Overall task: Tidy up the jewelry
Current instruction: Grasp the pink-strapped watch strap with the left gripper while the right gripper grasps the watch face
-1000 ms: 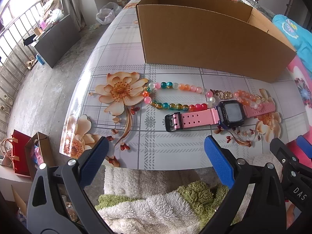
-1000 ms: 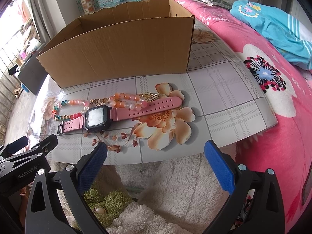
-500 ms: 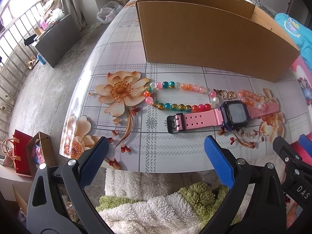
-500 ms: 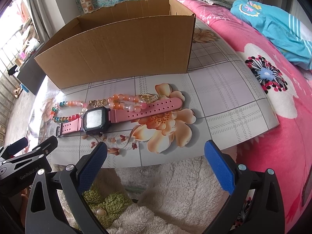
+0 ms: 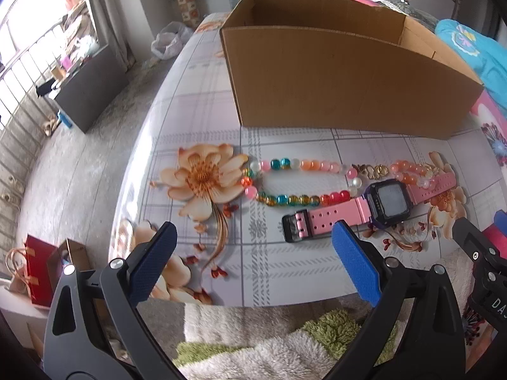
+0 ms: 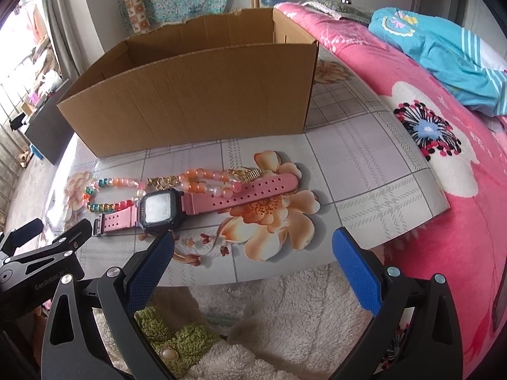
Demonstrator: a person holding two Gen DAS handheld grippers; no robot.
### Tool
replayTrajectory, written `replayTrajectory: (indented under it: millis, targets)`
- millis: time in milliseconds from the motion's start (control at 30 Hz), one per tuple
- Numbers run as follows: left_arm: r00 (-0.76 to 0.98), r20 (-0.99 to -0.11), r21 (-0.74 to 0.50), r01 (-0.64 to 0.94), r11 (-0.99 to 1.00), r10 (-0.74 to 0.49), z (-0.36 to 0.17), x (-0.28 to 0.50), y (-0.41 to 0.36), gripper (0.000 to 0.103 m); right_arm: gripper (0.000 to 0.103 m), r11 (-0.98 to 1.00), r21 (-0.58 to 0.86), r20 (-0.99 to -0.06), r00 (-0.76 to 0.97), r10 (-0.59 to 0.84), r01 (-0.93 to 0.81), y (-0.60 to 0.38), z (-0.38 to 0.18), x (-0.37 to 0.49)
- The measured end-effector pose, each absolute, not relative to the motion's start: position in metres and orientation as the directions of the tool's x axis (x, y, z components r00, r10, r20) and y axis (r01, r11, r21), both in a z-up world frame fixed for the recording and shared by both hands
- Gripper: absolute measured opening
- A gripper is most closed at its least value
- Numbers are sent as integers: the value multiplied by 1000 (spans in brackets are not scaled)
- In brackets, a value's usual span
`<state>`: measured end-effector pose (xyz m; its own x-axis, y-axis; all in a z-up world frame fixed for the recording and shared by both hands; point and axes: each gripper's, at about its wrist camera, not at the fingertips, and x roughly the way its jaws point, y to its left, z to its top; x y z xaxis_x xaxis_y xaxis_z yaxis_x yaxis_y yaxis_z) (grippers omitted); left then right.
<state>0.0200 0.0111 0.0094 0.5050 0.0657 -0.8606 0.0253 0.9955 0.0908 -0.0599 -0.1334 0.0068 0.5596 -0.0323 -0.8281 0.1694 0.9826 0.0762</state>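
— What are your grippers doing?

— My left gripper (image 5: 253,258), with its blue ribbed pads, is spread wide and holds nothing; it hangs over the near edge of the glossy flower-printed table (image 5: 196,120). My right gripper (image 6: 253,258) is just as wide and just as empty, over the same edge further right.

— And the jewelry?

— All on the table, in front of the open brown cardboard box (image 5: 342,82). The pink-strapped digital watch with a dark square face (image 5: 386,201) lies flat. Touching it behind is the loop of multicoloured glass beads (image 5: 285,198), then a small gold chain piece (image 5: 374,171) and an orange-and-pink bead bracelet (image 6: 206,182).

— Do the two views differ?

— The right one shows the watch's long strap running across that bracelet, and a pink floral bedspread (image 6: 443,158) with a turquoise garment (image 6: 443,47) beside the table. The left one shows the concrete floor (image 5: 79,158), a dark low cabinet (image 5: 85,95), a red paper bag (image 5: 38,269) and window bars. Both show a shaggy white and green rug (image 5: 269,348) below.
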Motion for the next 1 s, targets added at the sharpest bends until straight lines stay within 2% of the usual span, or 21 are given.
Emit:
replayTrajectory:
  millis: [167, 367, 533, 800, 1000]
  targets:
    - [543, -838, 110, 65, 992, 58, 19, 24, 10, 95, 97, 986, 44, -795, 604, -62, 159, -133, 8, -64]
    - [584, -811, 29, 100, 995, -36, 23, 26, 16, 95, 97, 996, -8, -726, 684, -68, 92, -133, 16, -69]
    - [620, -762, -115, 153, 981, -186, 30, 28, 26, 95, 97, 997, 63, -691, 723, 13, 43, -142, 19, -74]
    - [582, -744, -290, 164, 943, -330, 28, 35, 39, 95, 97, 993, 116, -683, 723, 106, -36, -142, 22, -77]
    - [593, -741, -274, 161, 948, -315, 19, 28, 50, 95, 97, 985, 89, -683, 710, 170, -150, -132, 24, -75]
